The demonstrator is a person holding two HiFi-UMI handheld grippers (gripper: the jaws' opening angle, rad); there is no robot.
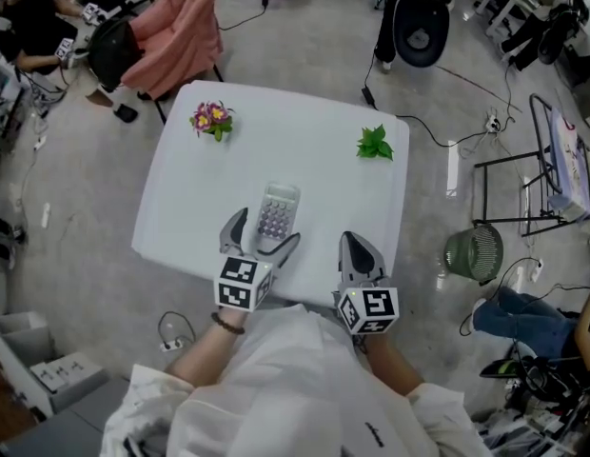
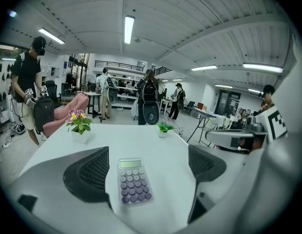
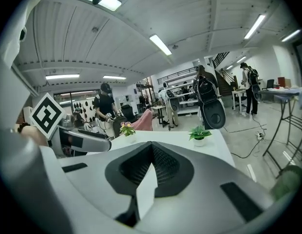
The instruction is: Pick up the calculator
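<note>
A grey calculator [image 1: 277, 211] with purple keys lies flat on the white table [image 1: 304, 150], near its front edge. My left gripper [image 1: 264, 237] is open, its jaws standing on either side of the calculator's near end without touching it. In the left gripper view the calculator [image 2: 133, 181] lies between the two dark pads [image 2: 90, 172], display facing away from me. My right gripper [image 1: 360, 252] is shut and holds nothing, resting at the table's front edge to the right. In the right gripper view its pads [image 3: 156, 167] meet.
A small pot of pink and yellow flowers [image 1: 212, 119] stands at the table's back left, a small green plant [image 1: 375, 144] at the back right. A chair draped in pink cloth [image 1: 181, 31] stands behind the table. A green fan [image 1: 473, 252] and cables lie on the floor at right.
</note>
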